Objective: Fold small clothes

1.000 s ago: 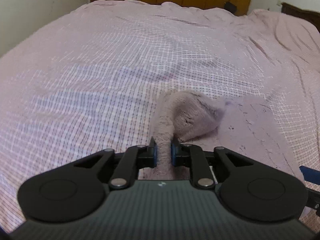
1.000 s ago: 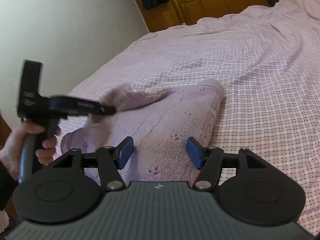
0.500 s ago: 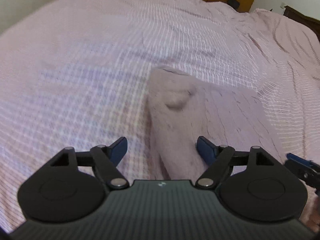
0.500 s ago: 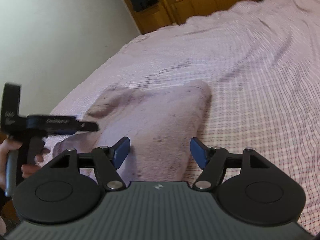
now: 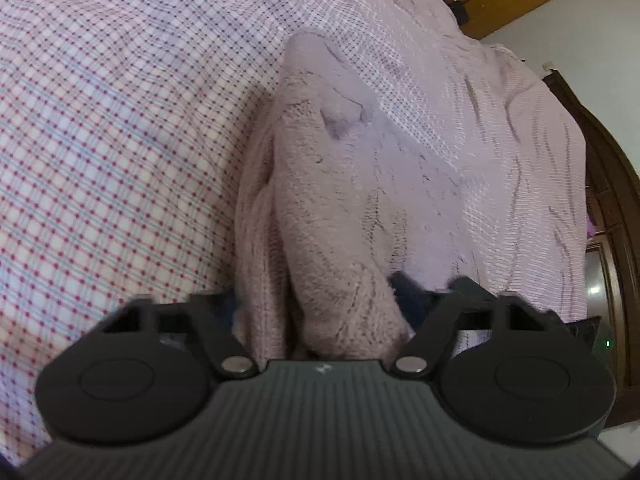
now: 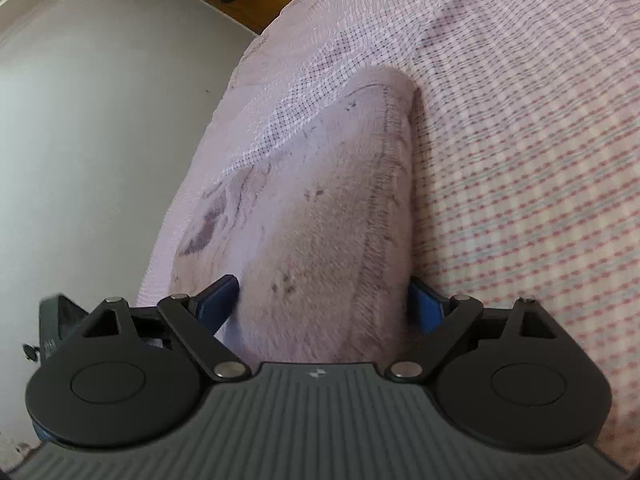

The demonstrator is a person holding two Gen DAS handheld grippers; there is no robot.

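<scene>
A small fuzzy garment (image 5: 340, 208), pale mauve and plush like fleece, lies on the checked bedspread (image 5: 112, 128) near the edge of the bed, already doubled over so that one thick fold runs along its length. The left claw (image 5: 320, 300) is low over the near end of that fold with its jaws apart, the bunched cloth sitting between them and hiding most of the blue pads; nothing shows them pressing in. The right claw (image 6: 324, 304) is likewise spread wide, one blue pad on each side of the garment's other end, where a stitched hem (image 6: 384, 184) runs along the edge next to the bedspread. Whether either pad actually touches the cloth is hard to tell, since both views are a little blurred. The garment looks light, soft and floppy, with no stiffness of its own, so it would likely sag and slide out of shape if lifted from a single point. The pile seems grippy rather than slick, yet the stacked layers could shear apart if only the top one is pinched. A sound hold would be on the hem or a corner at each end, catching all layers together, both claws lifting evenly. The bedspread underneath is loose enough to be nipped by mistake.
</scene>
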